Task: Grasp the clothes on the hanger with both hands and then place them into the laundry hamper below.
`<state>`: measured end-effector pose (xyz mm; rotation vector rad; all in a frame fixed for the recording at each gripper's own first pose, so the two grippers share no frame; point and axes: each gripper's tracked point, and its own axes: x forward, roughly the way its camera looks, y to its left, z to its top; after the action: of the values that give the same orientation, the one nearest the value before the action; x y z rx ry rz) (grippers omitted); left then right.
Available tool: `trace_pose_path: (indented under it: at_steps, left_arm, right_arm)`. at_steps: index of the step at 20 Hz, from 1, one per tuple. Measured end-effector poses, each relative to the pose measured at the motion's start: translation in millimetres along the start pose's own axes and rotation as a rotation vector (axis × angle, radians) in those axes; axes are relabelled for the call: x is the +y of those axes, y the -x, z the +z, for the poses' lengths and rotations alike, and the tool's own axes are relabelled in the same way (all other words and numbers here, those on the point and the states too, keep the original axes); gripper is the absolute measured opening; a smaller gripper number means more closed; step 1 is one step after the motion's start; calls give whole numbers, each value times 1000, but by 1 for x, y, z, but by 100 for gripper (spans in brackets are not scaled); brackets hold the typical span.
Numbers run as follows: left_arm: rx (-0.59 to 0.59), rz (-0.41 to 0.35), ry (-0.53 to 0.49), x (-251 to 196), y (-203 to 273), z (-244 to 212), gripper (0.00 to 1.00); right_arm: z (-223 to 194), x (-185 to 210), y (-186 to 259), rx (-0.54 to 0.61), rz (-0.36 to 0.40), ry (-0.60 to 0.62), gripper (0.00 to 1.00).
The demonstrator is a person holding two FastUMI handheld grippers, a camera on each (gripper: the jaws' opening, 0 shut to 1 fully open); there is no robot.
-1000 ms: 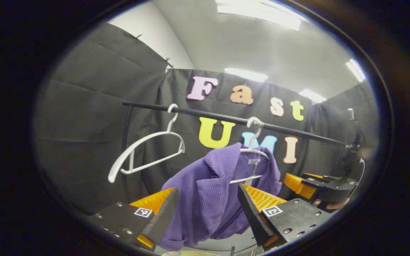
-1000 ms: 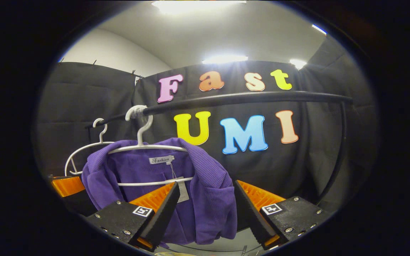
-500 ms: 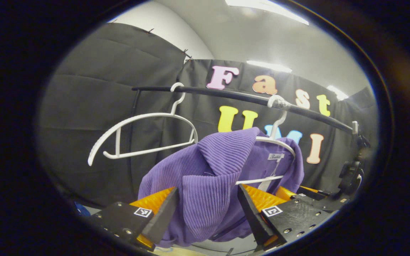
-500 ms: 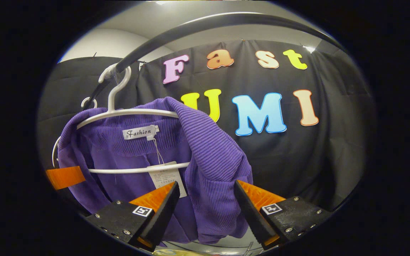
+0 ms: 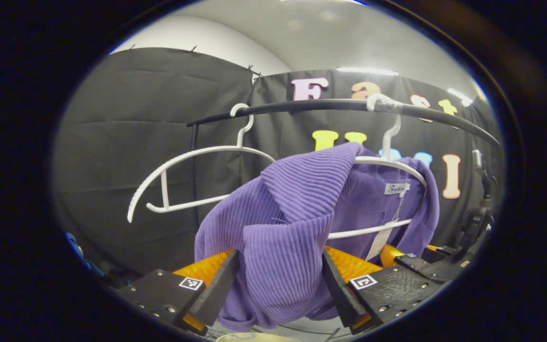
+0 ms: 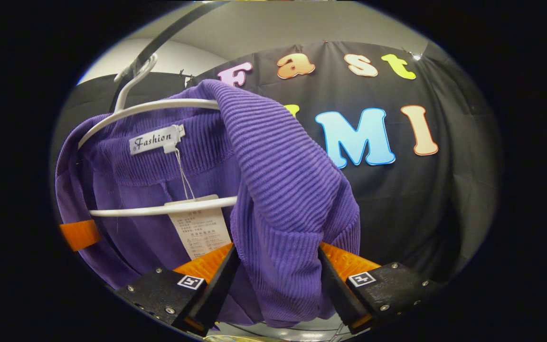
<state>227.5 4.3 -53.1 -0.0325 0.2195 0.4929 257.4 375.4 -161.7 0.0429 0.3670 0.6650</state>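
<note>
A purple ribbed garment (image 5: 297, 199) hangs on a white hanger (image 5: 387, 164) from a black rail (image 5: 330, 104). My left gripper (image 5: 276, 285) stands open around the garment's left shoulder, and the cloth fills the gap between its fingers. In the right gripper view, the same garment (image 6: 278, 166) hangs on its hanger (image 6: 159, 107). My right gripper (image 6: 276, 285) is open astride the right shoulder fold. The right gripper (image 5: 425, 266) also appears low on the right in the left gripper view, behind the garment.
An empty white hanger (image 5: 197, 156) hangs on the rail left of the garment. A pale rim (image 5: 254, 337) peeks in at the bottom, under the garment. The rail's upright post (image 5: 193, 180) stands behind the empty hanger. The rail (image 6: 169, 28) crosses close overhead in the right gripper view.
Both grippers have moved in toward the garment. Its shoulders, earlier ahead of the fingertips, now lie between the fingers. Finger spacing looks unchanged.
</note>
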Motion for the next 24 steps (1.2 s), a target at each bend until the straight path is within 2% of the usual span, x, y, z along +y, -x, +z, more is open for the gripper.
trace_pose_path:
  at_steps: [3,5,6,7,8,9,10,12,14,16,20,24]
  left_arm:
    - [-2,-6,-23,-2,-9,-1,94]
    - [-17,17,-34,7,-7,-1,56]
    - [-27,13,-7,11,-3,1,38]
    - [-38,-9,37,9,-2,-1,20]
    - [-40,-59,79,4,-2,-1,14]
    - [-34,-126,117,-1,-3,-4,15]
    - [-29,-179,147,-1,0,-3,15]
    - [-24,-255,177,1,1,-2,2]
    - [-29,-323,176,2,7,3,2]
    - [-43,-401,168,-2,16,7,2]
    - [-91,-568,188,-12,36,21,2]
    - [-115,-652,236,-4,35,27,2]
  right_arm:
    - [0,-6,-4,-16,-4,-17,86]
    - [0,-12,-3,-10,-19,-34,70]
    - [-2,-15,0,-6,-27,-41,52]
    - [-1,-17,-2,-6,-33,-49,44]
    - [1,-19,-2,-8,-37,-59,29]
    - [4,-20,-1,-14,-35,-71,24]
    - [6,-19,2,-21,-34,-79,14]
    - [5,-9,6,-4,11,-78,8]
    - [8,-9,8,1,12,-71,2]
    - [12,-10,22,3,-29,-44,0]
    - [23,-14,58,-34,-166,-12,0]
    - [36,-28,72,-43,-279,19,0]
